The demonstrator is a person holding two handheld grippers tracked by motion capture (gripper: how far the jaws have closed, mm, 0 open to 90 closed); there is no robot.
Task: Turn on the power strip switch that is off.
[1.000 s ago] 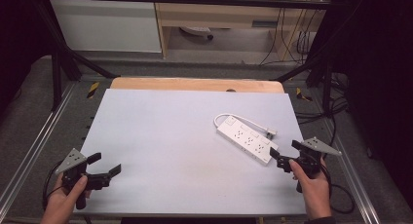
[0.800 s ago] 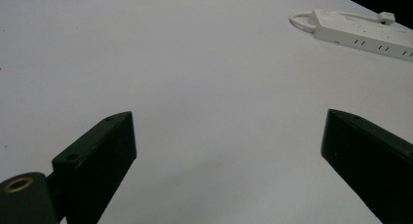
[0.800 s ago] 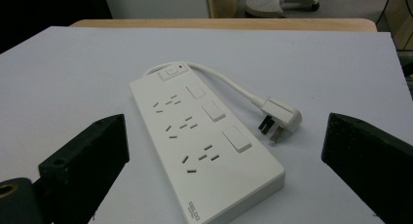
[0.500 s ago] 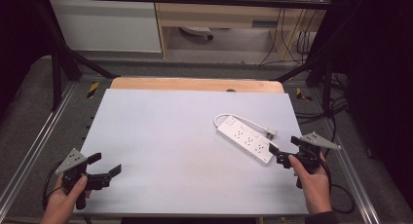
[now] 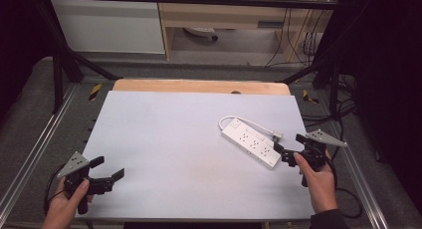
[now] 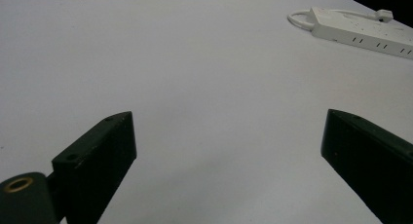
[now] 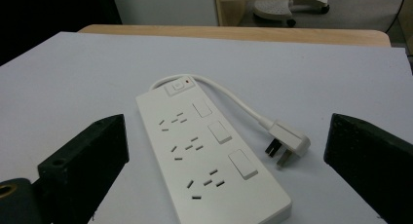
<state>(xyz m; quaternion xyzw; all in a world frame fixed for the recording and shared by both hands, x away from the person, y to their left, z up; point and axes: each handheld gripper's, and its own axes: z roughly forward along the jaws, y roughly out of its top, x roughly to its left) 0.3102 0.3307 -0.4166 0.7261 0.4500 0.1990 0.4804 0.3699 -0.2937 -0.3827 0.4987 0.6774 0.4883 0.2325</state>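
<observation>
Nothing is picked up yet. The white power strip lies flat on the right side of the table, its plug resting beside it. The right gripper sits just next to its near end, jaws wide apart, holding nothing. The left gripper waits far off at the near left, also wide apart. All the grabbing is left to do.
</observation>
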